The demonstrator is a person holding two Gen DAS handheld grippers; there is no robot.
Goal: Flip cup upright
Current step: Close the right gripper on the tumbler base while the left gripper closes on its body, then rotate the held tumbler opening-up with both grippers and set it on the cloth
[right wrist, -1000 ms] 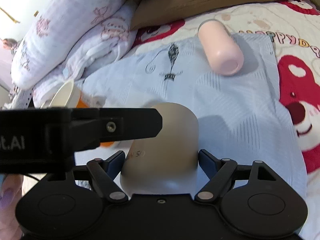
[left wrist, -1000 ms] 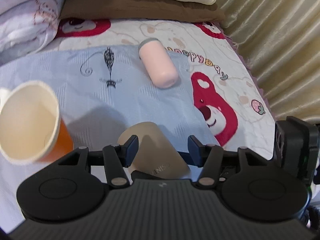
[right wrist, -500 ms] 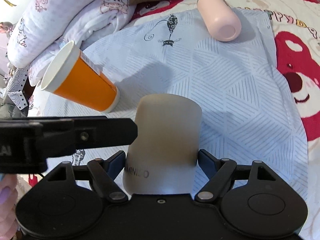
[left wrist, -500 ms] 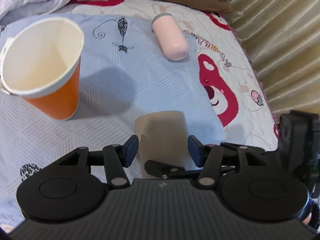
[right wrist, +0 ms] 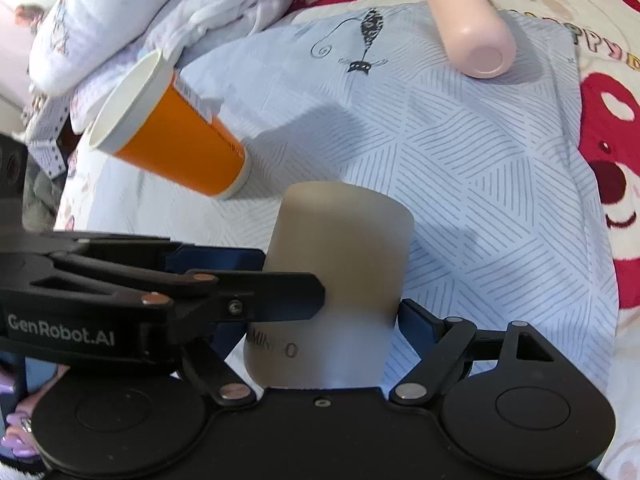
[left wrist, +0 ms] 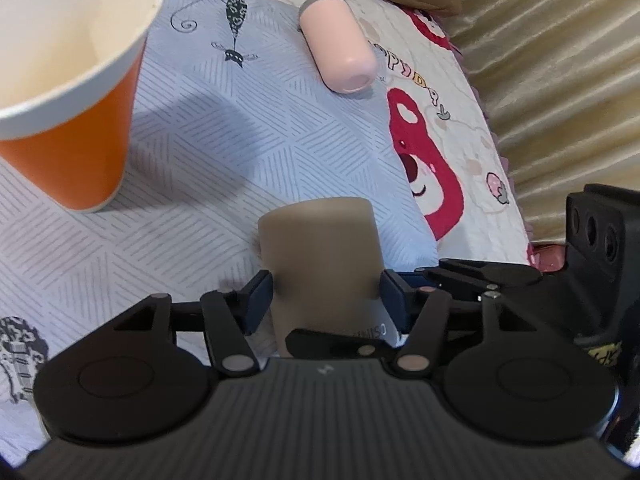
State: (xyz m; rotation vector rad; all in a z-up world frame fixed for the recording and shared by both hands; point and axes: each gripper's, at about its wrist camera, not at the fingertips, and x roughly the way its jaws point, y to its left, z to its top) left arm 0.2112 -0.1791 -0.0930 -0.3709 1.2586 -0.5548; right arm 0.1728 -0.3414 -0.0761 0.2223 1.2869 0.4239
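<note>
your right gripper (right wrist: pixel 332 312) and left gripper (left wrist: pixel 326 294) both pinch the matte beige plastic cup (right wrist: pixel 340 264); its label reads "miniso", the left gripper's "genrobot.ai".

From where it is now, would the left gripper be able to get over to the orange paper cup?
Probably yes. The orange paper cup stands to the left gripper's front left with only bare sheet between, but its jaws already flank the beige cup, which it would have to leave first.

Orange paper cup (right wrist: pixel 172 136) upright on pale blue patterned cloth (right wrist: pixel 460 152). Pink bottle (left wrist: pixel 338 44) lying on its side beyond it. Red bear-print quilt (left wrist: pixel 436 168) beneath; folded bedding (right wrist: pixel 160 12) behind.
</note>
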